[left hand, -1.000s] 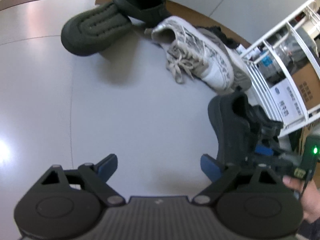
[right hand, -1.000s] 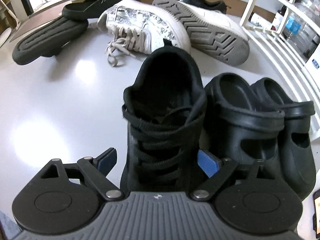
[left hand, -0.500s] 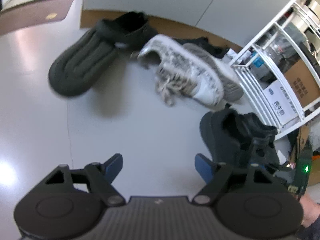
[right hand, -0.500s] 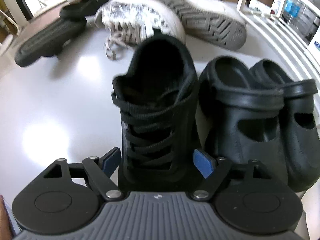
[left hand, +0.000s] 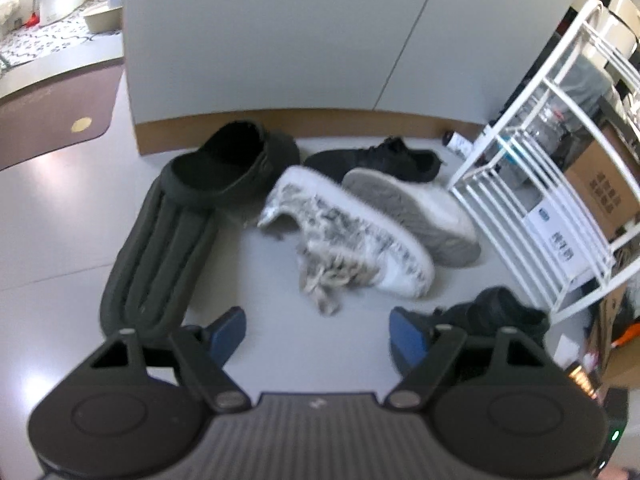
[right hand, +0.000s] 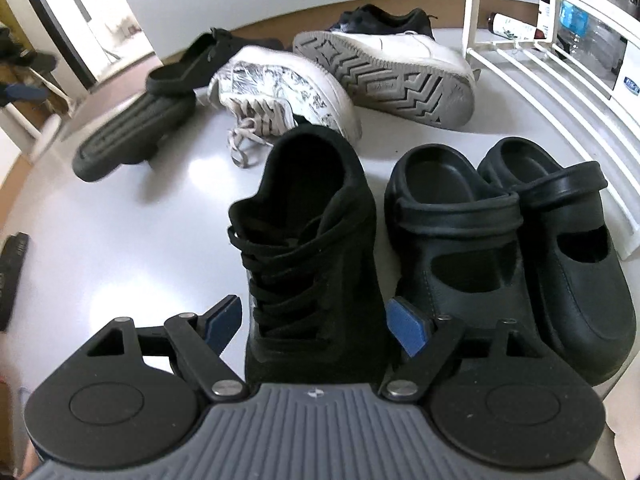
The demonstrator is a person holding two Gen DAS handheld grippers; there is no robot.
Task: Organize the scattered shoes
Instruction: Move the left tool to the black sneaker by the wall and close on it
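- Beside the white rack [right hand: 556, 80], on the floor [right hand: 132, 216]: a pair of black clogs [right hand: 500, 240] stands upright, toes toward you, sides touching. They read as the start of a tidy row.
- Just left of the clogs: one black lace-up sneaker [right hand: 308, 248], upright, lined up with them, apparently set there as the next item in the row.
- Your right gripper [right hand: 316, 326]: fingers apart, straddling the sneaker's toe; whether the pads touch it is unclear, so no grip is confirmed.
- Your left gripper [left hand: 318, 330]: fingers apart over bare floor, holding nothing.
- By the far wall, still scattered: a second black sneaker [left hand: 380, 160], two white sneakers [left hand: 352, 232], one tipped sole-out, and dark slippers [left hand: 180, 224], one overlapping the other.
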